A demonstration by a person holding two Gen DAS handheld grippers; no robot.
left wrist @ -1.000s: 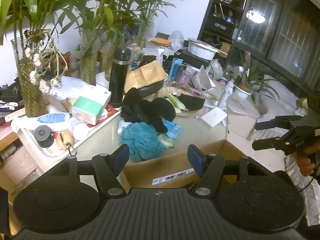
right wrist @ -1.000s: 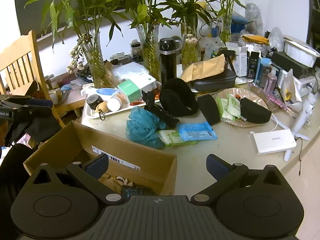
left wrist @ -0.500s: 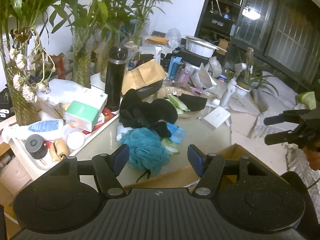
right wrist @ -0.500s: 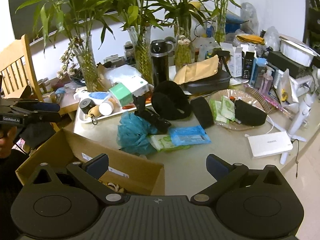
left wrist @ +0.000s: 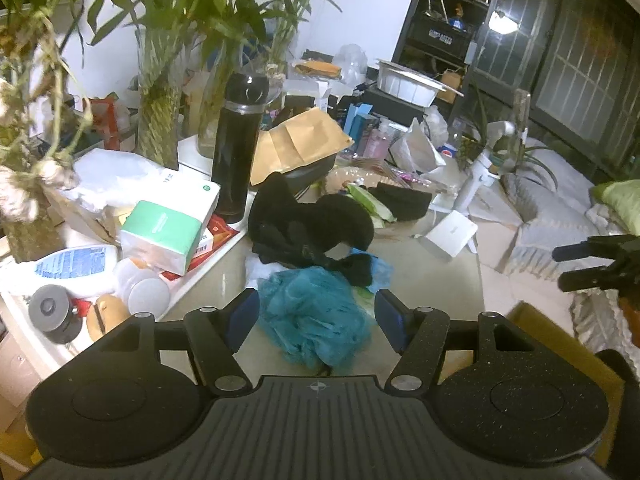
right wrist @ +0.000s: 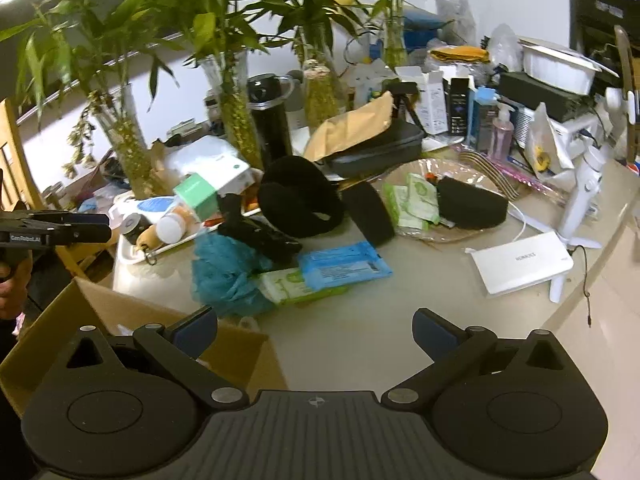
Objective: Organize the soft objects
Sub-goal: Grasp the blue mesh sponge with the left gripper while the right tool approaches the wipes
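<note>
My left claw (left wrist: 316,314) has its jaws apart with nothing between the pads; the teal pouf (left wrist: 316,316) lies on the table (left wrist: 424,280) right beyond them, its near edge cut off by the gripper body. My right claw (right wrist: 314,332) is also apart and empty, over bare tabletop beside the box (right wrist: 236,344). The box sits at the near edge, and my own gripper hides most of its inside, so I cannot make out what is in it.

Just beyond the pouf is a black heap (left wrist: 308,224) of soft stuff, too dark to tell where one piece ends. From the right view it reads as a round black cushion (right wrist: 300,196) with a black glove (right wrist: 256,232) touching the pouf. A blue wipes pack (right wrist: 344,266) overlaps a green pack (right wrist: 296,286) just right of the pouf. A black pouch (right wrist: 470,204) rests on a clear plate (right wrist: 460,172), farther right.

To the left, a white tray (left wrist: 224,248) holds a tissue box (left wrist: 168,224) and a black flask (left wrist: 238,144). Bamboo vases (left wrist: 158,120) block the far left. A white adapter (right wrist: 524,262) lies near the right edge.
</note>
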